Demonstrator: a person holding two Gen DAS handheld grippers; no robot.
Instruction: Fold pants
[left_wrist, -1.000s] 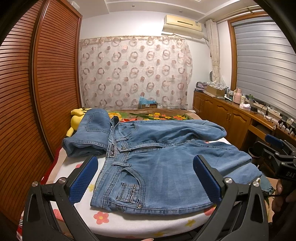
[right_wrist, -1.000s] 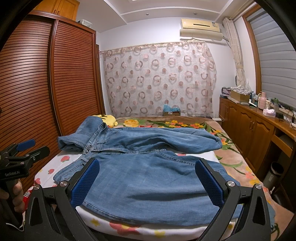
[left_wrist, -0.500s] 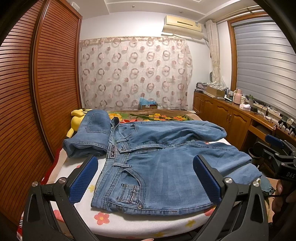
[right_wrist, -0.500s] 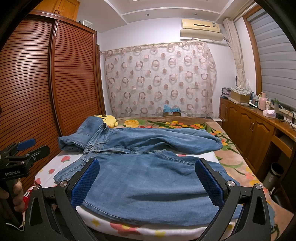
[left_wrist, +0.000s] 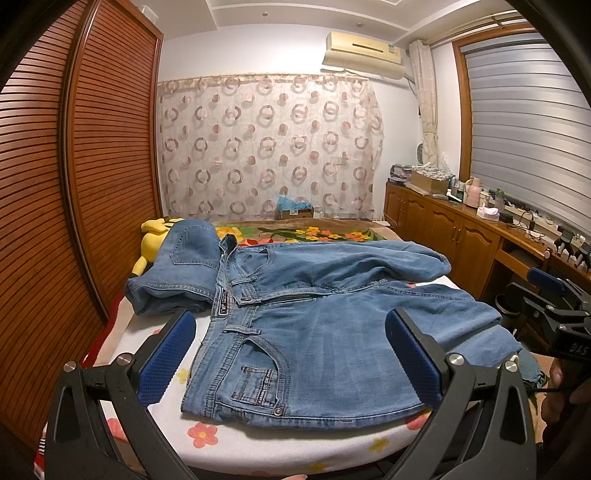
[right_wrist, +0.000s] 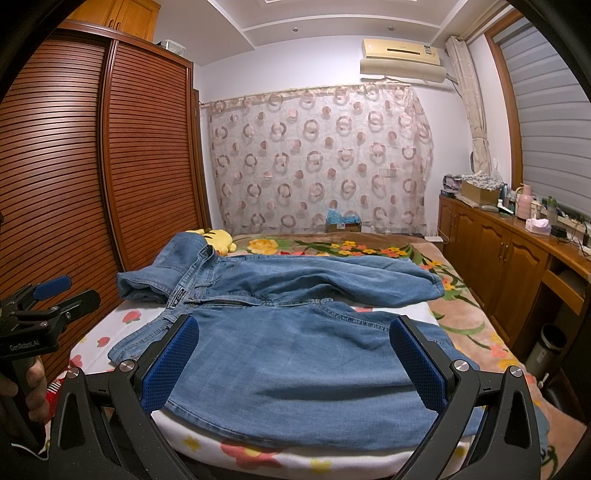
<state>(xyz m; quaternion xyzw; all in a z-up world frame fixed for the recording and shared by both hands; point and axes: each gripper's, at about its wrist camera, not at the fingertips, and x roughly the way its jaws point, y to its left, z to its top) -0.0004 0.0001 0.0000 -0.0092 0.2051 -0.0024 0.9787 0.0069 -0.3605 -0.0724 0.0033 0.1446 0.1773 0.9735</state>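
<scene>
**A:** So what does each cam get that the other misses? From where I'm standing, the left wrist view catches the near coin pocket and waistband label of the faded blue denim pants (left_wrist: 317, 332), plus the right gripper sticking in at the far right edge of frame (left_wrist: 546, 295). The right wrist view shows more of the legs running off to the right, a grey cylindrical bin (right_wrist: 545, 350) on the floor, and the left gripper poking in at the left edge.

**B:** Counts?

**A:** One pair of pants. Two black grippers with blue textured pads. One yellow plush toy (left_wrist: 151, 240) at the far left of the bed. One cream air conditioner (right_wrist: 400, 55) up on the wall. One pink-circle curtain (left_wrist: 266, 147).

**B:** And the pants themselves?

**A:** Spread front-up across the white flower-print bed cover (left_wrist: 229, 439), waist to the left, legs to the right. The far half is bunched, with a back-pocket flap flipped up at the far left. The near leg lies fairly flat with soft wrinkles, its cuff hanging off the right edge.

**B:** Grippers doing anything?

**A:** Left gripper (left_wrist: 295, 362) is spread wide, nothing between the fingers, hovering near the waist. Right gripper (right_wrist: 295, 365) is likewise wide apart and empty over the near leg.
</scene>
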